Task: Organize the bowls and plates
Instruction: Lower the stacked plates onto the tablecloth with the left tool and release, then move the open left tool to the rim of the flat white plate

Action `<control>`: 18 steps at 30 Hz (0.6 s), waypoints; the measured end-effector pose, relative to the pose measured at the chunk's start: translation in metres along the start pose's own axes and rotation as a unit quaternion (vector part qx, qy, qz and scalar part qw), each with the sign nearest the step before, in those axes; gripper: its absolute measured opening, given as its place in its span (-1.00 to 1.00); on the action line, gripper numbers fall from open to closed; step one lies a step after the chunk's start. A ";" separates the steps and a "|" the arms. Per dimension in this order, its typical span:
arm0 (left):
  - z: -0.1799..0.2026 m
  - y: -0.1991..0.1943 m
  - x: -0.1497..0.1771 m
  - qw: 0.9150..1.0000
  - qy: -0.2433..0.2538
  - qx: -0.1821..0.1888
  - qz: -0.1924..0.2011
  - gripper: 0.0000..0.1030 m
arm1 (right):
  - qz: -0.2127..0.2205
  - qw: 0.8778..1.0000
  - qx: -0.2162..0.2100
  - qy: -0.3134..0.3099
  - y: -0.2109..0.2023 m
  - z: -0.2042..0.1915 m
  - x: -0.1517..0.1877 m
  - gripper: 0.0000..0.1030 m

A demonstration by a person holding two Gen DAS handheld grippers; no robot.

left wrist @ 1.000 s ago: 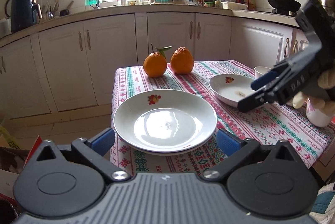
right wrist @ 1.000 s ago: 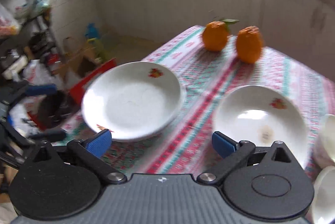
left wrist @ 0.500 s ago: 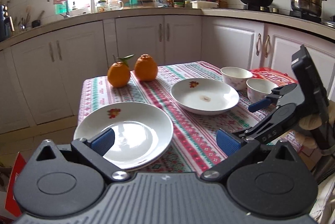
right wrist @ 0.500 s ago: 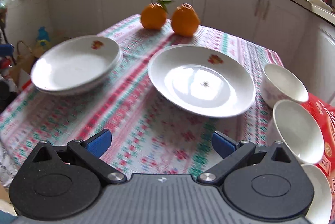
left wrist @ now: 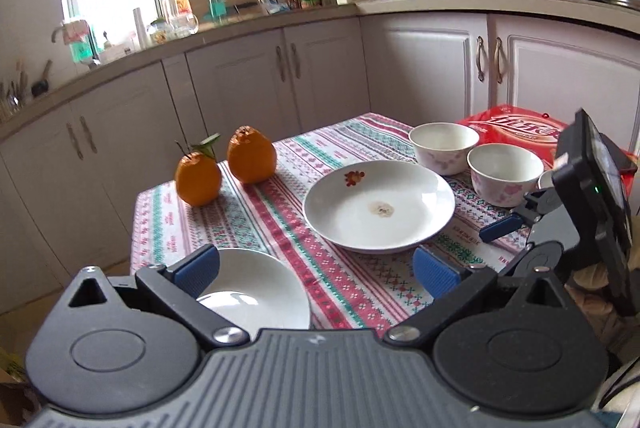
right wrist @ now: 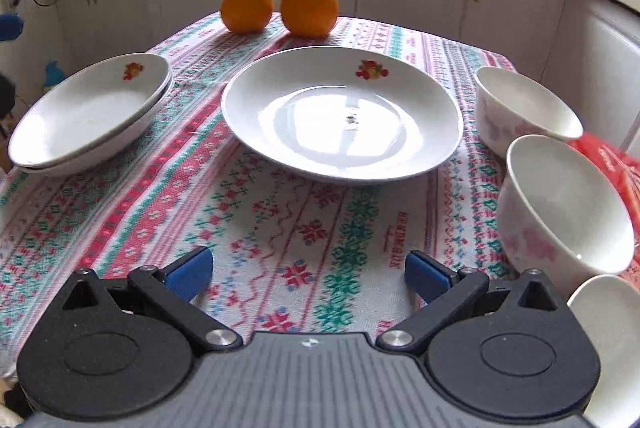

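In the middle of the right wrist view we have the single plate (right wrist: 340, 116), lying flat on the patterned tablecloth (right wrist: 256, 228) and holding nothing but a small dark speck at its centre. To its left, at the frame's left edge, sits the plate stack (right wrist: 90, 112) (two plates nested, as the doubled rim shows), also bare inside. Down the right side of the frame we see three bowls: the far bowl (right wrist: 524, 112), the middle bowl (right wrist: 564, 208) and the near bowl (right wrist: 608, 340) cut off at the lower right corner; all are apart from one another and none shows any contents.

We judge the plates partly gathered and the bowls not yet nested, so the step in hand looks like fetching the single plate for the stack. Our right gripper (right wrist: 308, 274) hangs low over bare cloth in front of that plate, its jaws spread wide and holding nothing. Our left gripper (left wrist: 316, 266) is likewise spread and empty, above the stack's near edge in the lower left of its own view.

The next move calls for one finger to slip under the plate's shallow rim, which lies close to the cloth. Two oranges (right wrist: 280, 6) stand at the far edge, touching nothing.
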State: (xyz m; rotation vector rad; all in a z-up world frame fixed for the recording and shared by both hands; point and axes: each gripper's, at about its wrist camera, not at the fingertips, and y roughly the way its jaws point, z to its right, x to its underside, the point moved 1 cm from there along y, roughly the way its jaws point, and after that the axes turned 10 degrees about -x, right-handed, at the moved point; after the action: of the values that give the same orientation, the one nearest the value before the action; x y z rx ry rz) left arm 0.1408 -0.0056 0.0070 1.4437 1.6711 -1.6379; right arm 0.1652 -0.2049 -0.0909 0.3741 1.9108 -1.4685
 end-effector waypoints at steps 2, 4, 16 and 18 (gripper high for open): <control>-0.003 0.012 -0.009 1.000 -0.017 0.020 -0.017 0.99 | 0.000 1.000 0.001 0.004 0.000 0.001 0.000 1.00; -0.007 0.025 -0.018 0.999 -0.032 0.031 -0.028 0.99 | 0.006 1.000 0.006 0.007 0.001 0.000 0.001 1.00; 0.008 0.100 -0.058 0.992 0.009 0.104 -0.076 0.99 | 0.012 1.000 0.000 -0.001 0.010 0.004 -0.008 1.00; 0.010 0.112 -0.064 0.989 0.018 0.118 -0.081 0.99 | 0.010 1.000 0.001 0.001 0.013 0.006 -0.011 1.00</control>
State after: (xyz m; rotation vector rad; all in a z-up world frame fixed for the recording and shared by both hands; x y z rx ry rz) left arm 0.2570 -0.0635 0.0025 1.4840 1.7000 -1.9674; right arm 0.1835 -0.2043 -0.0935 0.3938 1.9028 -1.4581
